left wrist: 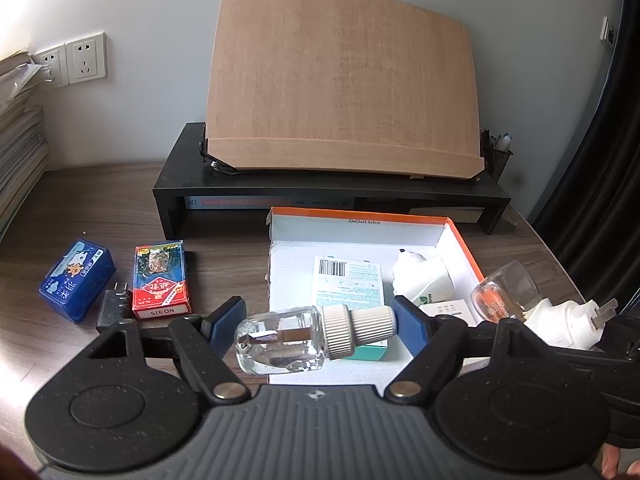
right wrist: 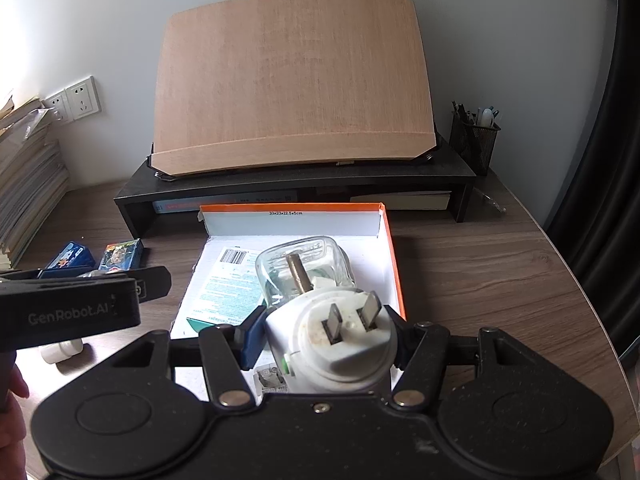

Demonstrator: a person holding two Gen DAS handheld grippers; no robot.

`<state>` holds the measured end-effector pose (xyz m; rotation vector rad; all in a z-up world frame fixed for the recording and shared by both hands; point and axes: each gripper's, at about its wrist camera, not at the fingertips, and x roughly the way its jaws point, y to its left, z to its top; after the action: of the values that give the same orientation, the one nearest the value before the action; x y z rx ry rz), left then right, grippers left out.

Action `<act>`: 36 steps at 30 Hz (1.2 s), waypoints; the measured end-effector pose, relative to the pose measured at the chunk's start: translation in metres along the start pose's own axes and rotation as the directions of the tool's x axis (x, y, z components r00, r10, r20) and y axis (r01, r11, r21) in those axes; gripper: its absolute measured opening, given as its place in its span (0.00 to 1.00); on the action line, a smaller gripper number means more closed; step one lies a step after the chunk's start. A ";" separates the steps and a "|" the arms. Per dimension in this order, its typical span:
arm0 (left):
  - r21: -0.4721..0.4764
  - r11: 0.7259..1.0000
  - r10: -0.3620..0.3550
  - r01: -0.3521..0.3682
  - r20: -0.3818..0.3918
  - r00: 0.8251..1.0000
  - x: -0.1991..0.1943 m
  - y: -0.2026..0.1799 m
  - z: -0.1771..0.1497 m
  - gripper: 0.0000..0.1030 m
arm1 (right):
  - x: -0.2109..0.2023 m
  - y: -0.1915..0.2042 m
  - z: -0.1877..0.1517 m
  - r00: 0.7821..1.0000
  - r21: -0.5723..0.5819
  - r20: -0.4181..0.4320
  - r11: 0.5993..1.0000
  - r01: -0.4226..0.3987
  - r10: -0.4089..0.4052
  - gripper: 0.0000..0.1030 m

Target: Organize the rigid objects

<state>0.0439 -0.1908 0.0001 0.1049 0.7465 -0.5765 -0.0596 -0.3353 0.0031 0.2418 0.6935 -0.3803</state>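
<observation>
In the left wrist view my left gripper [left wrist: 316, 328] is shut on a clear glass bottle [left wrist: 280, 338] with a ribbed beige cap. The bottle lies crosswise between the blue pads, over the front left edge of an orange-rimmed white box [left wrist: 460, 240]. My right gripper [right wrist: 326, 340] is shut on a white plug-in heater [right wrist: 332, 340], prongs facing the camera, with a glass bottle [right wrist: 304, 268] screwed into its far end. It hangs over the box [right wrist: 394, 264]. The same heater [left wrist: 560, 320] shows at the right edge of the left wrist view.
In the box lie a teal-and-white carton [left wrist: 348, 284], another white plug-in unit [left wrist: 420, 280] and a small card. A blue box [left wrist: 78, 278], a red card pack [left wrist: 160, 278] and a black adapter [left wrist: 114, 308] lie on the desk to its left. A black riser [left wrist: 192, 184] with a wooden board stands behind.
</observation>
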 end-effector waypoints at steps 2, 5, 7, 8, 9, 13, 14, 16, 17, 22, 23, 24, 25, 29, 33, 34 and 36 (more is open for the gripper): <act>0.002 1.000 0.001 -0.001 -0.002 1.000 0.001 -0.001 0.000 0.78 | 0.001 0.000 0.000 1.000 0.000 -0.001 1.000 0.000 0.000 0.69; 0.005 1.000 -0.001 0.001 -0.002 1.000 0.003 -0.001 0.001 0.78 | 0.002 0.000 0.001 1.000 0.001 -0.003 1.000 0.000 0.000 0.70; 0.006 1.000 -0.001 0.001 -0.003 1.000 0.005 -0.001 0.002 0.78 | 0.003 0.000 0.001 1.000 0.001 -0.004 1.000 0.001 -0.001 0.69; 0.006 1.000 -0.001 0.001 -0.003 1.000 0.005 -0.001 0.002 0.78 | 0.003 0.000 0.001 1.000 0.001 -0.004 1.000 0.000 0.000 0.69; 0.006 1.000 0.000 0.001 -0.003 1.000 0.005 -0.001 0.002 0.78 | 0.003 0.000 0.001 1.000 0.001 -0.004 1.000 0.000 0.000 0.69; 0.006 1.000 -0.001 0.001 -0.005 1.000 0.007 -0.001 0.003 0.78 | 0.006 0.000 0.002 1.000 0.001 -0.008 1.000 -0.001 0.001 0.70; 0.007 1.000 -0.001 0.001 -0.006 1.000 0.007 -0.001 0.003 0.78 | 0.007 0.000 0.002 1.000 0.001 -0.009 1.000 -0.001 0.001 0.69; 0.007 1.000 -0.002 0.002 -0.008 1.000 0.009 -0.002 0.004 0.78 | 0.009 0.000 0.003 1.000 0.002 -0.012 1.000 -0.001 0.001 0.70; 0.008 1.000 -0.003 0.003 -0.009 1.000 0.010 -0.002 0.005 0.78 | 0.011 0.000 0.003 1.000 0.002 -0.014 1.000 -0.001 0.001 0.70; 0.008 1.000 -0.006 0.006 -0.015 1.000 0.016 0.000 0.006 0.78 | 0.017 0.000 0.005 1.000 0.000 -0.023 1.000 0.000 0.000 0.70; 0.008 1.000 -0.007 0.007 -0.015 1.000 0.017 0.000 0.007 0.78 | 0.018 0.000 0.006 1.000 -0.001 -0.025 1.000 0.001 -0.001 0.70; 0.008 1.000 -0.008 0.008 -0.017 1.000 0.018 0.000 0.007 0.78 | 0.019 0.000 0.006 1.000 -0.001 -0.026 1.000 0.002 -0.002 0.70; 0.008 1.000 -0.009 0.009 -0.018 1.000 0.019 0.000 0.007 0.78 | 0.020 -0.001 0.007 1.000 -0.001 -0.028 1.000 0.002 -0.002 0.70; 0.009 1.000 -0.015 0.015 -0.024 1.000 0.025 0.000 0.009 0.78 | 0.023 -0.001 0.007 0.999 0.001 -0.033 1.000 0.004 -0.004 0.70; 0.011 1.000 -0.017 0.018 -0.031 0.999 0.031 0.001 0.011 0.78 | 0.027 -0.001 0.009 0.999 0.001 -0.043 1.000 0.004 -0.004 0.70; 0.011 1.000 -0.018 0.018 -0.032 0.999 0.033 0.001 0.012 0.78 | 0.028 -0.001 0.009 0.999 0.001 -0.044 1.000 0.004 -0.004 0.70; 0.013 1.000 -0.019 0.020 -0.035 0.999 0.036 0.001 0.013 0.78 | 0.031 -0.002 0.010 0.999 0.001 -0.051 1.000 0.005 -0.005 0.70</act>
<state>0.0735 -0.2106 -0.0142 0.1201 0.7786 -0.5996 -0.0326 -0.3485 -0.0104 0.2512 0.7441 -0.3805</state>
